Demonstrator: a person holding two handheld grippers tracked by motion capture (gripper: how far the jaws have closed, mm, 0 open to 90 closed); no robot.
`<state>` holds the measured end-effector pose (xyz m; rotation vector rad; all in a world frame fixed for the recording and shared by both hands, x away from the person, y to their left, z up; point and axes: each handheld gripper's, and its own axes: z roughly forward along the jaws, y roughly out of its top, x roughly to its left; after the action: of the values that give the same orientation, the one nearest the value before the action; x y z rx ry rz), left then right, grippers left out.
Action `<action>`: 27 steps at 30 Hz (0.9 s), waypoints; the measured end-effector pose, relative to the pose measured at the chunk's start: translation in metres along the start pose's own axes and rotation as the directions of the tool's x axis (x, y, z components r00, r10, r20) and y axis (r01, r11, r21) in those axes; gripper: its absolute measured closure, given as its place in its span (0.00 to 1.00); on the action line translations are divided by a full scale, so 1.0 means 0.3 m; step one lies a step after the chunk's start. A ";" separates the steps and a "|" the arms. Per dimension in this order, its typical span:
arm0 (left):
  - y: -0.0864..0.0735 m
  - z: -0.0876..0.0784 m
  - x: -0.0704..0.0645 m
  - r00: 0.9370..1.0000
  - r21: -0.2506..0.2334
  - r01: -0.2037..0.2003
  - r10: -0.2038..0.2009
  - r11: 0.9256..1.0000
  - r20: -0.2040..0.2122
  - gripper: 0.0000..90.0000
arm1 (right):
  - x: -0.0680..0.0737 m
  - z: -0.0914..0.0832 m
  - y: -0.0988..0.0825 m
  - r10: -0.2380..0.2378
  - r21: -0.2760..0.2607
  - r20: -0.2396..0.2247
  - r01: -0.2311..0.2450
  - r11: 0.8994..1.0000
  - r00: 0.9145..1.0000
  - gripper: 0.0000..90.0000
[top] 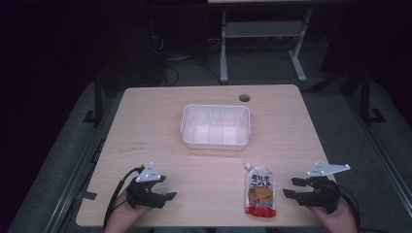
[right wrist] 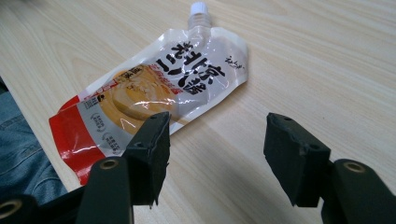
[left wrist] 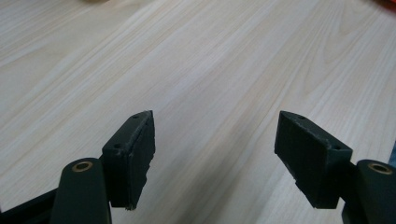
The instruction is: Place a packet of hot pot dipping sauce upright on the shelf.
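Pouch (top: 261,190) flat near bench (top: 145,121) front edge, beside my right hand-held gripper (top: 290,187); both hand-held grippers wide, empty. Reach step; next, grasp pouch, carry to tray (top: 216,108).

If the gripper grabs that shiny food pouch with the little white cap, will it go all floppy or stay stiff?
The pouch lies flat on the table and looks soft-sided, so it would probably sag and bend when lifted by one end. Its glossy film reflects the light, so it may be slippery between the pads. The small cap looks like the only hard part. It won't roll.
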<state>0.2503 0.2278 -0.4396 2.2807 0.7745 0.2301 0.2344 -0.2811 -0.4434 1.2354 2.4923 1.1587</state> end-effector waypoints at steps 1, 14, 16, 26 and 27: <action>0.003 0.002 -0.004 1.000 -0.001 0.000 0.000 1.000 -0.001 0.32 | 0.000 -0.001 0.000 0.001 0.000 -0.002 -0.001 1.000 1.000 0.44; 0.094 0.065 -0.060 0.998 -0.016 -0.048 0.048 0.999 0.042 0.32 | -0.021 0.013 0.033 0.005 0.003 -0.023 -0.005 1.000 1.000 0.42; 0.113 0.079 -0.074 0.996 -0.011 -0.066 0.067 0.998 0.053 0.32 | -0.024 0.016 0.041 0.001 -0.001 -0.024 -0.001 1.000 1.000 0.42; 0.216 0.161 -0.147 0.986 -0.028 -0.118 0.120 0.993 0.119 0.34 | -0.048 0.042 0.083 0.020 0.001 -0.027 -0.020 1.000 0.999 0.42; 0.216 0.161 -0.147 0.986 -0.028 -0.118 0.120 0.993 0.119 0.34 | -0.051 0.047 0.089 0.022 0.003 -0.030 -0.022 1.000 0.999 0.43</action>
<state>0.2629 0.1372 -0.4287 2.3004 0.5724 0.1523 0.2671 -0.2742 -0.4383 1.2585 2.5085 1.1888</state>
